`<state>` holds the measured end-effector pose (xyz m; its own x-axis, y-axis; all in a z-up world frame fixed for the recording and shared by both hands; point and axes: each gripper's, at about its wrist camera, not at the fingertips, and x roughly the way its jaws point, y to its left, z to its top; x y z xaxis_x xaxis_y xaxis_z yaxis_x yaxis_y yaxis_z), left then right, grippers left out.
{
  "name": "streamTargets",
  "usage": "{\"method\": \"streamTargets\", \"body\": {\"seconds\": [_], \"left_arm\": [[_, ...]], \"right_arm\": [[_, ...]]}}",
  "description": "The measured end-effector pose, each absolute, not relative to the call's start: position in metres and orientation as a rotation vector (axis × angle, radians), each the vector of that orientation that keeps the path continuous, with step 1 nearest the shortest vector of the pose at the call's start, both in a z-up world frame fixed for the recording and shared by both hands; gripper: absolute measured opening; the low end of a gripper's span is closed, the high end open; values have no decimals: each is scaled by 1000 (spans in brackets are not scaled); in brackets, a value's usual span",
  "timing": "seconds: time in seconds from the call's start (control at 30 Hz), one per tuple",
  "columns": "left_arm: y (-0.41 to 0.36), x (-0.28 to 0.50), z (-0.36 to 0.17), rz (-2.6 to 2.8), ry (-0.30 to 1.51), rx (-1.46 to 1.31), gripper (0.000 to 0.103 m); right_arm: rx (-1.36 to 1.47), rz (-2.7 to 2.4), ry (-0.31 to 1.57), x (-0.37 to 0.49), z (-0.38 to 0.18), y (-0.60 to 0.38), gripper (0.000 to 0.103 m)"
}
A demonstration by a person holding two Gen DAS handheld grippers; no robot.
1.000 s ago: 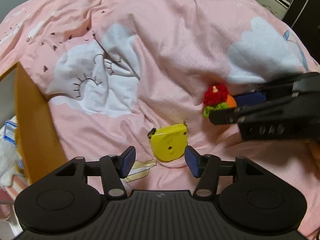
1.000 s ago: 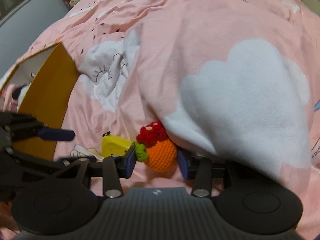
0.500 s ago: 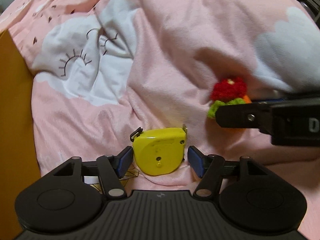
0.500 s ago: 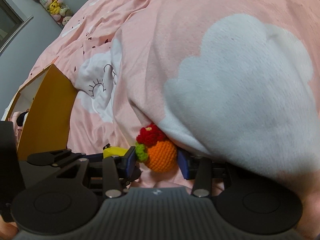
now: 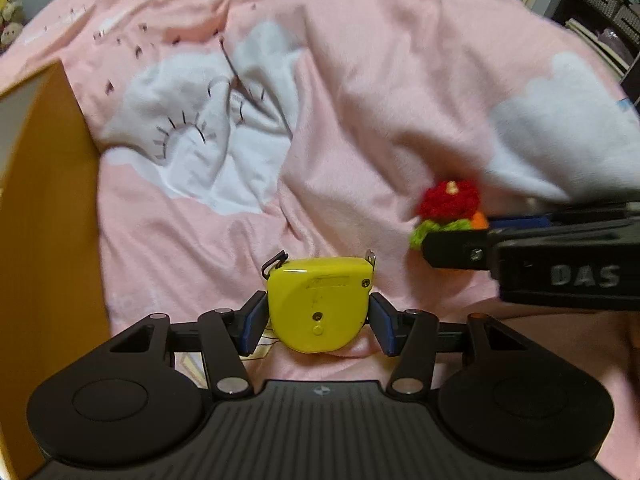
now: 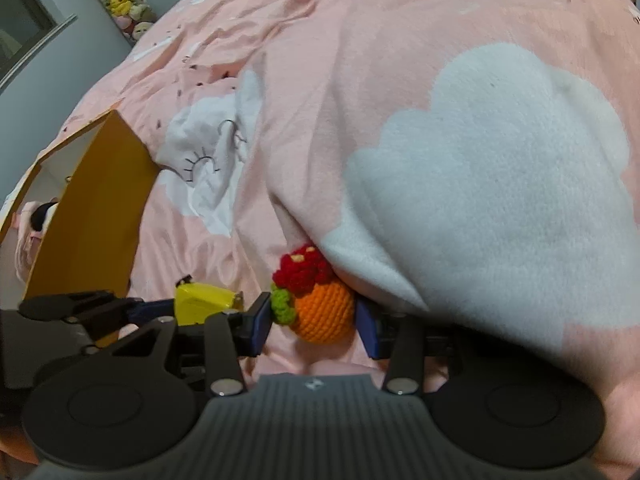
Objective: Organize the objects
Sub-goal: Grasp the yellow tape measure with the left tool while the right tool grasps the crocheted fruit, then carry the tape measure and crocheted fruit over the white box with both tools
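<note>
Left gripper [image 5: 316, 322]: its fingers have just been closing around the yellow tape measure [image 5: 318, 304], which a second ago lay ahead of them; the blue pads sit at its sides, contact too close to tell.
Right gripper [image 6: 312, 320]: fingers half-wide around the crocheted orange toy [image 6: 320, 304], as before; a firm hold cannot be told.
Tape measure: on the pink blanket [image 5: 360, 100], left of the toy.
Toy: tucked against a blanket fold.
Cardboard box [image 5: 48, 220]: at left, open.
</note>
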<state>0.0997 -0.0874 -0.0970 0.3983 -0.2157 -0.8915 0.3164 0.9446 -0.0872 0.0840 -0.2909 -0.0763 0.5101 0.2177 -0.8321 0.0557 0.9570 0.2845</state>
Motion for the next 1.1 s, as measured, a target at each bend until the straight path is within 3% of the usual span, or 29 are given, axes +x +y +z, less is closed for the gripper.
{"method": "streamTargets", "body": {"seconds": [0.37, 0.6, 0.8, 1.1], "left_arm": [[-66, 64, -6, -303, 930, 103, 62], [-9, 56, 33, -163, 868, 42, 62], [49, 63, 25, -24, 921, -38, 62], [111, 82, -28, 150, 1095, -49, 62]], "right_arm": [[253, 229, 891, 67, -30, -270, 47], [161, 390, 780, 76, 20, -222, 47], [61, 514, 766, 92, 36, -166, 47], [-140, 625, 791, 120, 21, -75, 46]]}}
